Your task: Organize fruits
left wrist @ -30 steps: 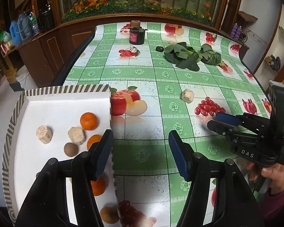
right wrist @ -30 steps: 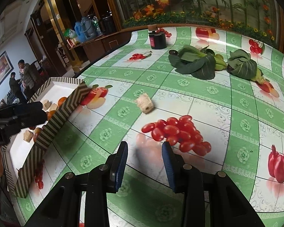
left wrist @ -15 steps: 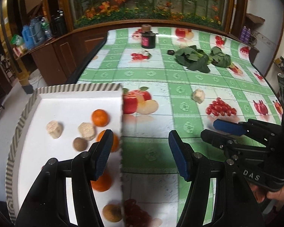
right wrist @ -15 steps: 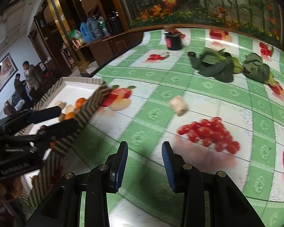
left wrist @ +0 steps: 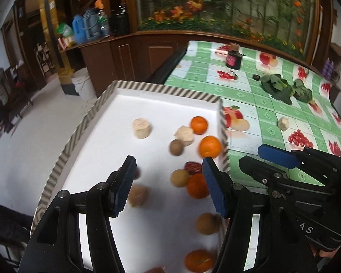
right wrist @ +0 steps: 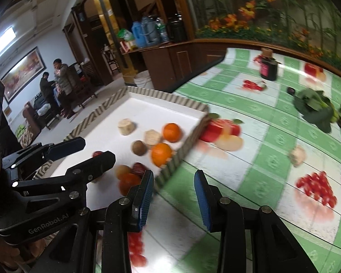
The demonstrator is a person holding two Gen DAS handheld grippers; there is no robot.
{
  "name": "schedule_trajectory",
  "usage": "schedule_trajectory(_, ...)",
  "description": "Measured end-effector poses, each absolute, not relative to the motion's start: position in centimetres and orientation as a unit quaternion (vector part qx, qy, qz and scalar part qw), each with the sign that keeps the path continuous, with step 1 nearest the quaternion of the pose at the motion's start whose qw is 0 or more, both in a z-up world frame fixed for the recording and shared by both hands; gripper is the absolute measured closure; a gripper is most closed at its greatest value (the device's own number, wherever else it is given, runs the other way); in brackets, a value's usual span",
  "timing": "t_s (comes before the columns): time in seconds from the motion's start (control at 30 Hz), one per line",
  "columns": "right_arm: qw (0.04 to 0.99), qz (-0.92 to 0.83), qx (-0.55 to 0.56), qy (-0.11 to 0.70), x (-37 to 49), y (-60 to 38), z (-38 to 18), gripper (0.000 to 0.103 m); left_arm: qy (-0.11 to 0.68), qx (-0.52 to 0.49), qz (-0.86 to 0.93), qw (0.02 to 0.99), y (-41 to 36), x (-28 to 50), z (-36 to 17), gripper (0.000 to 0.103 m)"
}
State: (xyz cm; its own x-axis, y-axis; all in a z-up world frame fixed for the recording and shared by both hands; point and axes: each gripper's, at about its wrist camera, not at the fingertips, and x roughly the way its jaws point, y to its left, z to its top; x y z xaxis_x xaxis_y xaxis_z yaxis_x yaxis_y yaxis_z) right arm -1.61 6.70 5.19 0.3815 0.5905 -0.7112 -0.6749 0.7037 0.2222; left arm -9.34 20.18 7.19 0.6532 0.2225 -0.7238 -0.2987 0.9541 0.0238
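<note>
The tray [left wrist: 147, 88] runs off the bottom edge, its nearest fruits motion-blurred, one orange [left wrist: 199, 262] partly cut off

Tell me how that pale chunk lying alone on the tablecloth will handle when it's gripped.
The pale chunk looks blocky with flat faces, so it probably won't roll. It seems small and likely light. Its rough surface should grip well, though it might crumble.
</note>
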Motion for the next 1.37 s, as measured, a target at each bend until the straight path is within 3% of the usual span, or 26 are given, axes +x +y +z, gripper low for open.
schedule_trajectory(1.37, 0.817, 0.383, -0.069, 0.425, -3.1, 10.4, 3.5, 0.067, 0.373, -0.065, 0.187, 0.906, 22.2, -11.9, 6.5, 0.042)
